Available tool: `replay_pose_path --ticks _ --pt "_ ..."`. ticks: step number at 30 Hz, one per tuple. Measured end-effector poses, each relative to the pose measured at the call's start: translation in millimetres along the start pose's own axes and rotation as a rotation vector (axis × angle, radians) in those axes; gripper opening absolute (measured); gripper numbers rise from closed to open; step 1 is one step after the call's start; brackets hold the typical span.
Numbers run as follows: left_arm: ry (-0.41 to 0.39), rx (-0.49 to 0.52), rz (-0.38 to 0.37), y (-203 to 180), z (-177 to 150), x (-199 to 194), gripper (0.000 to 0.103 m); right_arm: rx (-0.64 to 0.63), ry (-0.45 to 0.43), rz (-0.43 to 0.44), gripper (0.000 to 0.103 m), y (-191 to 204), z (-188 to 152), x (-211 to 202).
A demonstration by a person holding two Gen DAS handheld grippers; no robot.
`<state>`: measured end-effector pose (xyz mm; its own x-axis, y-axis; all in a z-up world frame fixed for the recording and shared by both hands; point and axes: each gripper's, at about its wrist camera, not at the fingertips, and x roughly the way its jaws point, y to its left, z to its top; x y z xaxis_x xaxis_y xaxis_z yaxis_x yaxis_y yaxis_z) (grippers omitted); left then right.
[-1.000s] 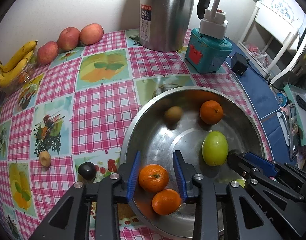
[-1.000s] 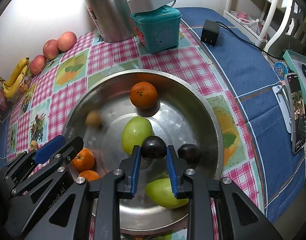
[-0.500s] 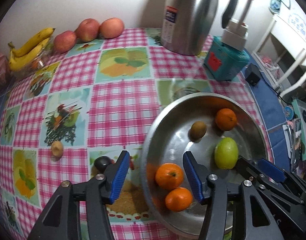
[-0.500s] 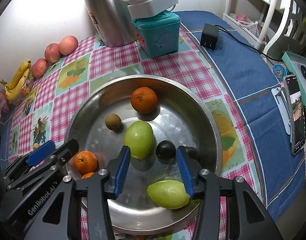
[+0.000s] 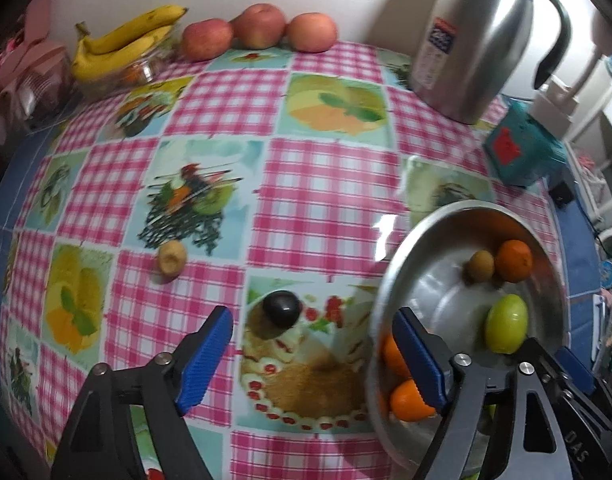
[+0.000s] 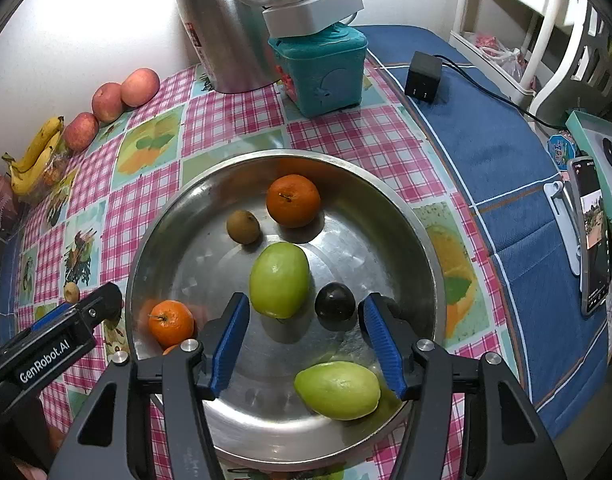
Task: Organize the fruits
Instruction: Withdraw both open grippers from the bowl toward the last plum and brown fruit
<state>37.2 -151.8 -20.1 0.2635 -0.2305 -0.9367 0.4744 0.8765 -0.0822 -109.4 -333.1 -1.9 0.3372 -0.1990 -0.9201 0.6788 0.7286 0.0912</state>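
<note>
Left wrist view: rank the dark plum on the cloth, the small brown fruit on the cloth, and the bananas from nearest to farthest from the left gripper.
1. Dark plum: on the cloth just ahead of the open left gripper, outside the bowl.
2. Small brown fruit: farther out, to the left.
3. Bananas: far left, by the wall.

A round steel bowl (image 6: 418, 240) sits on the pink checked tablecloth (image 6: 234, 116). Inside, by the right wrist view, a large green oval fruit (image 6: 279, 279) lies at centre, a big orange (image 6: 293, 200) at 12 o'clock, a small brown round fruit (image 6: 243, 227) at 11, a dark plum (image 6: 335, 301) at 4, a second green fruit (image 6: 337, 390) at 5 and a small orange (image 6: 171, 323) at 8. On the cloth at the bowl's 9 o'clock lies another dark plum (image 5: 282, 308); a small tan fruit (image 5: 172, 257) lies beyond it.
</note>
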Motion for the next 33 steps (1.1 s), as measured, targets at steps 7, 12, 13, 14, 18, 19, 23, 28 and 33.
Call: replay_pose_path --ticks 7,12,13,14,18,19,23,28,33 --pt "0.004 -0.026 0.033 9.2 -0.6 3.7 0.091 -0.014 -0.003 -0.001 0.071 1.6 0.2 0.3" --pt "0.004 -0.029 0.039 10.3 -1.8 3.0 0.092 -0.019 -0.002 0.000 0.071 2.0 0.5 0.8" --pt "0.004 -0.029 0.040 10.3 -1.4 3.3 0.092 -0.018 -0.003 -0.001 0.071 2.1 0.4 0.7" --pt "0.004 -0.030 0.041 10.3 -1.7 3.2 0.092 -0.018 -0.003 0.000 0.071 2.1 0.5 0.7" --pt "0.004 -0.028 0.046 11.0 -1.5 3.9 0.096 -0.023 -0.003 -0.002 0.071 3.5 -0.1 1.0" --pt "0.004 -0.028 0.050 11.3 -1.6 4.3 0.098 -0.024 -0.004 -0.003 0.071 3.7 -0.1 1.1" --pt "0.003 -0.034 0.062 13.5 -2.1 5.2 0.100 -0.036 -0.008 -0.011 0.071 5.0 -0.4 1.3" --pt "-0.002 -0.036 0.074 15.3 -2.4 5.8 0.103 -0.044 -0.008 -0.013 0.071 5.2 -0.5 2.2" --pt "0.000 -0.035 0.079 15.8 -3.4 6.3 0.103 -0.048 -0.006 -0.019 0.072 5.5 -0.7 3.5"
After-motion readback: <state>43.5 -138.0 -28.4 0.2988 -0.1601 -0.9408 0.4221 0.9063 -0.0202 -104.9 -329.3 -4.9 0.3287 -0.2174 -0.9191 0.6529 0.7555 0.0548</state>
